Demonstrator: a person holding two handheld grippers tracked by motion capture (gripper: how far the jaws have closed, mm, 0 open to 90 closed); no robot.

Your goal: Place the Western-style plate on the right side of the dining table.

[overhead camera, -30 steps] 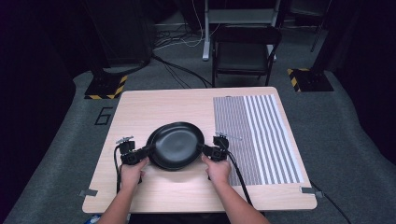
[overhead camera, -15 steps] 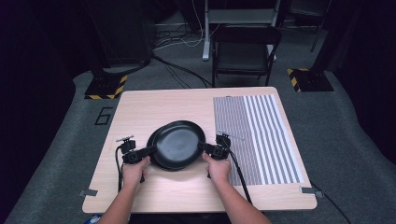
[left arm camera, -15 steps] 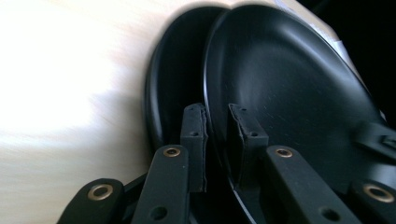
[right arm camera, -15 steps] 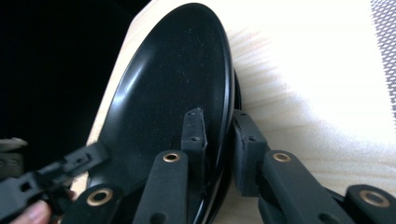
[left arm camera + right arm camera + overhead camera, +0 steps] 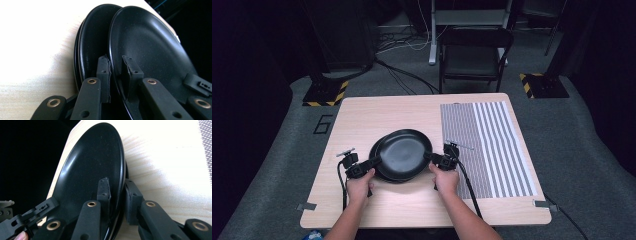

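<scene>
I have both tongs, left tongs (image 5: 374, 162) and right tongs (image 5: 430, 157), pinching the top plate's (image 5: 404, 152) rim; second plate (image 5: 92, 47) beneath, striped mat (image 5: 484, 145) right, bare counter (image 5: 377, 112) far.

Black plates (image 5: 404, 159) on a pale wooden table (image 5: 367, 117), beside a seemingly grey-and-white striped mat (image 5: 489, 145).

Top plate (image 5: 404, 152) black, smooth, semi-gloss with fine speckle; lower plate (image 5: 91, 47) beneath it, same black glazed look. Table (image 5: 377, 112) pale wood-grain, smooth matt; striped mat (image 5: 492, 145) flat, matt, cloth or paper, can't tell. Left gripper (image 5: 115, 72) and right gripper (image 5: 116, 195): matt black plastic arms, brass-coloured rivets, rough-edged rubbery pads (image 5: 103, 72).
</scene>
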